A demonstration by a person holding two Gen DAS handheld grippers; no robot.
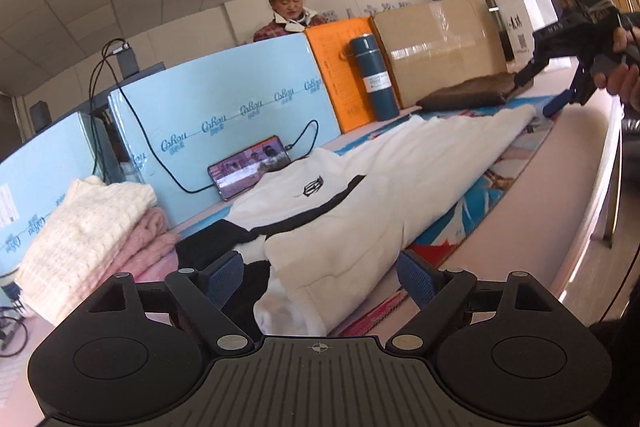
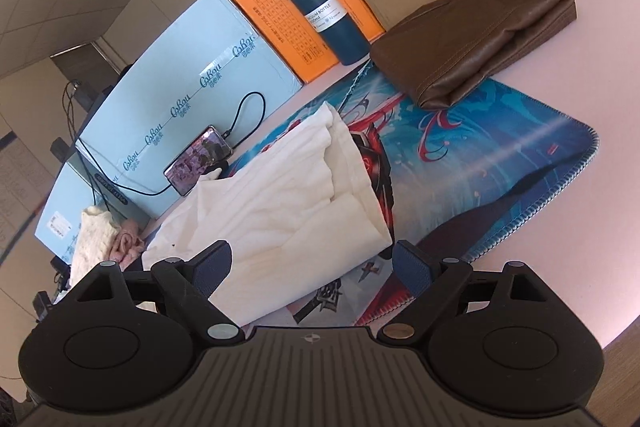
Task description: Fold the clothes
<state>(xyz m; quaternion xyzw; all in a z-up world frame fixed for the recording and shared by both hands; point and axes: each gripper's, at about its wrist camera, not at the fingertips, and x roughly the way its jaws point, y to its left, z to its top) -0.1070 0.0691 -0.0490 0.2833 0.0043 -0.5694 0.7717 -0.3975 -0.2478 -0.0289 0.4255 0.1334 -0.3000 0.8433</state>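
Observation:
A white fleece garment (image 1: 372, 187) with a black stripe and a small logo lies folded lengthwise on the printed mat (image 1: 492, 187). My left gripper (image 1: 320, 279) is open at its near end, with the cloth lying between the blue pads but untouched by them. In the right wrist view the garment's other end (image 2: 280, 195) lies between the fingers of my open right gripper (image 2: 314, 267), which holds nothing. The right gripper (image 1: 540, 91), held by a hand, also shows at the far right of the left wrist view. A folded brown garment (image 2: 472, 43) rests at the mat's (image 2: 500, 163) far end.
Cream and pink knit sweaters (image 1: 92, 227) are stacked at the left. A phone (image 1: 250, 165) on a cable leans against light blue boxes (image 1: 224, 107). An orange box (image 1: 340, 67), a blue bottle (image 1: 372, 79) and a cardboard box (image 1: 440, 43) line the back. A person (image 1: 286, 7) stands behind them.

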